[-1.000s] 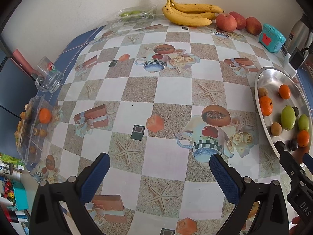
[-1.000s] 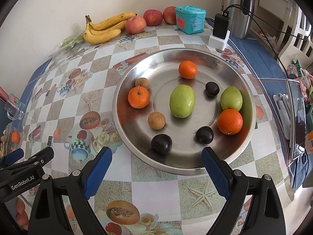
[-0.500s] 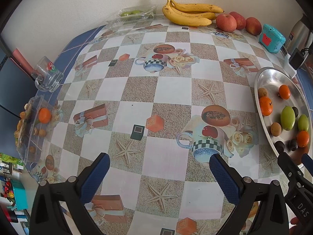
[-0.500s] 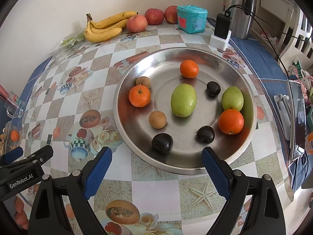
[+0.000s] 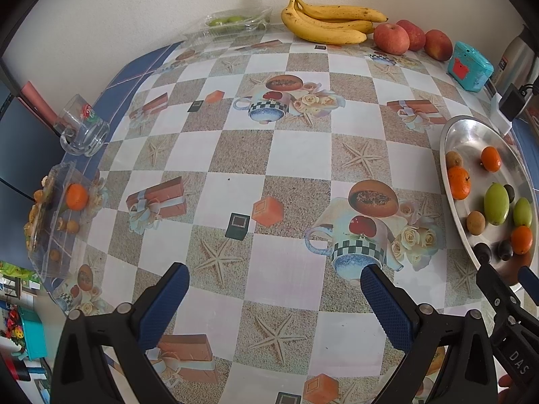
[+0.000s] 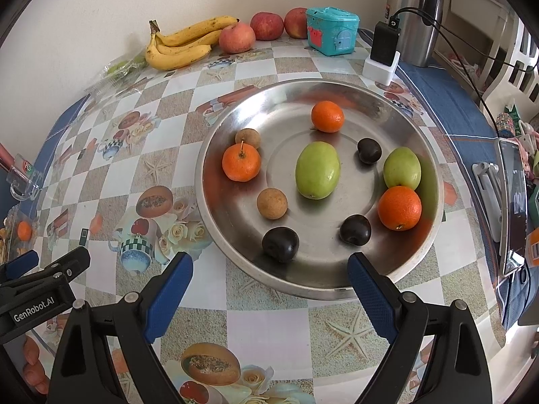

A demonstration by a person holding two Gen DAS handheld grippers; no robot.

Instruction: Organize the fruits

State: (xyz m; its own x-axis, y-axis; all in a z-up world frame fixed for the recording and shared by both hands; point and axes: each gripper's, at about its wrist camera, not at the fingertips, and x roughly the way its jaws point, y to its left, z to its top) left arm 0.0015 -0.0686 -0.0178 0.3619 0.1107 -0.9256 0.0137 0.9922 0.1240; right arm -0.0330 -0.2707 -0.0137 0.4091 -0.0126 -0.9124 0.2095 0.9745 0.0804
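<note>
A round steel tray (image 6: 337, 289) holds several fruits: a large green fruit (image 6: 317, 170), a smaller green one (image 6: 402, 168), oranges (image 6: 241, 163), brown longans (image 6: 272, 203) and dark plums (image 6: 280, 244). My right gripper (image 6: 269, 282) is open and empty at the tray's near rim. My left gripper (image 5: 274, 289) is open and empty over the patterned tablecloth, left of the tray (image 5: 453, 134). A clear plastic box (image 5: 50, 215) with an orange (image 5: 76, 196) and small fruits lies at the table's left edge.
Bananas (image 6: 182, 45) and apples (image 6: 236, 37) lie along the back wall beside a teal toy box (image 6: 331, 30). A charger (image 6: 382, 54) and a steel kettle (image 6: 416, 13) stand at back right. A glass mug (image 5: 82, 131) lies at the left. A phone (image 6: 512, 205) stands at the right.
Both views have shifted very slightly; the right gripper has edged a little toward the tray. Both grippers stay open and no fruit has moved.
</note>
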